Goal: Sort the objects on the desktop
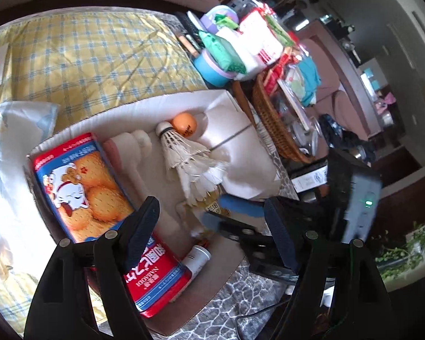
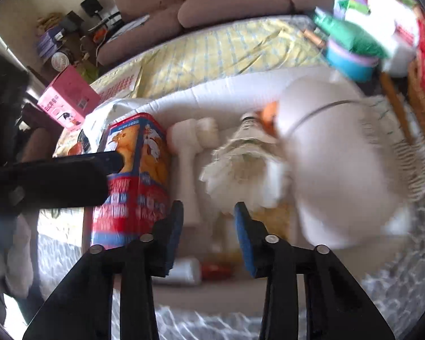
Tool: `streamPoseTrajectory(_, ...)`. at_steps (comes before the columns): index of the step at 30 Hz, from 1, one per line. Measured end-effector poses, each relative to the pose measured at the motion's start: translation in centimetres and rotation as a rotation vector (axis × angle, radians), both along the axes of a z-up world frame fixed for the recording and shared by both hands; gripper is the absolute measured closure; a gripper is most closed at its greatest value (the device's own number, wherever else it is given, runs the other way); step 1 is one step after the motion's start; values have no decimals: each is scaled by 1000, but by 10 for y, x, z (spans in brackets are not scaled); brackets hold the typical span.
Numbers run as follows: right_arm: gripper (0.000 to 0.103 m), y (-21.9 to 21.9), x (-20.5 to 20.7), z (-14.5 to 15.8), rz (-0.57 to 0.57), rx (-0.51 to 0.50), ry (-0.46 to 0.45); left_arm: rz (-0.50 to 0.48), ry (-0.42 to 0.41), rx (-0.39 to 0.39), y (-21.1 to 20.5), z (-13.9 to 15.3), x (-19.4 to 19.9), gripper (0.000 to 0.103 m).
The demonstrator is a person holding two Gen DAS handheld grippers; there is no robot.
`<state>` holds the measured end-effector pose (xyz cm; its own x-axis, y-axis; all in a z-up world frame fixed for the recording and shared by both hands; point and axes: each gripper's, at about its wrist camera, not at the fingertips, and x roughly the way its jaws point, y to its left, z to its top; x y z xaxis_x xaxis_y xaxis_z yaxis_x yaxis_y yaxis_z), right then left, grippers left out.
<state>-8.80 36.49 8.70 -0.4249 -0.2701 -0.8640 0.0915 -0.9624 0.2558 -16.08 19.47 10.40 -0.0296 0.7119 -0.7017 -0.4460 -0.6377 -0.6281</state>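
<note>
Right between the left gripper (image 1: 212,221) jaws there's nothing held, they're spread wide and released, hovering over a shallow cardboard box (image 1: 133,107) packed with stuff. Under its left finger lies the red and blue biscuit tin (image 1: 99,212), flat on its back with the cartoon dog facing up. Just past the jaws is a white shuttlecock (image 1: 184,155), feathers pointing back toward the gripper, and an orange ping-pong ball (image 1: 185,124) sits touching its cork end at the far wall of the box. Between tin and shuttlecock there's a white brush-looking thing (image 1: 133,147), handle toward the jaws.

The right gripper (image 2: 208,232) is also open and empty, gap narrower, aimed at the same box from beside the left one. A small white tube with a red end (image 2: 195,270) lies just below its jaws. Off to its right is a big white rounded object (image 2: 334,164), too blurry to name. Farther out, the yellow checked cloth (image 1: 99,56) and a wicker basket (image 1: 272,121) on the right.
</note>
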Motion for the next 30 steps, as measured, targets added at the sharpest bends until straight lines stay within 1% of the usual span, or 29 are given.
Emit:
streamPoseTrajectory(2,59,-3,-2,-6,39,27,-43,6,-16,10,3,-3,-1,29)
streamPoseTrajectory(4,60,-9,-6,-14,59,85,-65,17,-41,30,6,-5,-1,29)
streamPoseTrajectory(6,60,-17,-12,-20,77,116,-77,17,-48,38,8,-5,0,29)
streamPoseTrajectory(8,62,-22,-17,-27,92,152,-87,20,-40,15,12,-5,1,30)
streamPoseTrajectory(10,63,-19,-22,-36,91,150,-143,24,-41,-8,13,-8,-1,30)
streamPoseTrajectory(12,63,-13,-21,-43,106,147,-198,37,-62,8,10,-13,-4,28)
streamPoseTrajectory(13,63,-10,-19,-43,113,132,-206,42,-71,18,9,-14,-5,28)
streamPoseTrajectory(15,63,3,-16,-43,102,64,-255,52,-83,36,7,-16,-7,27)
streamPoseTrajectory(16,65,8,-14,-43,106,38,-272,53,-82,38,7,-16,-8,27)
streamPoseTrajectory(18,70,11,-9,-41,140,51,-295,50,-90,45,9,-17,-8,27)
streamPoseTrajectory(19,70,11,-8,-38,146,66,-294,48,-92,48,10,-17,-8,27)
streamPoseTrajectory(21,64,14,-9,-24,119,58,-259,44,-92,49,14,-17,-8,23)
streamPoseTrajectory(22,64,14,-9,-15,112,43,-219,45,-95,52,16,-17,-8,18)
streamPoseTrajectory(23,63,12,-9,-6,117,9,-166,47,-103,64,18,-17,-8,17)
streamPoseTrajectory(24,62,10,-9,-3,121,-18,-138,53,-110,74,18,-17,-8,17)
streamPoseTrajectory(25,62,7,-10,-2,124,-39,-130,72,-117,89,17,-16,-8,17)
streamPoseTrajectory(27,62,1,-15,-9,133,-117,-151,106,-129,127,11,-14,-10,17)
streamPoseTrajectory(28,63,-1,-18,-13,137,-150,-162,134,-143,164,4,-11,-12,17)
streamPoseTrajectory(30,62,-8,-26,-22,136,-135,-170,172,-151,206,-8,-6,-16,17)
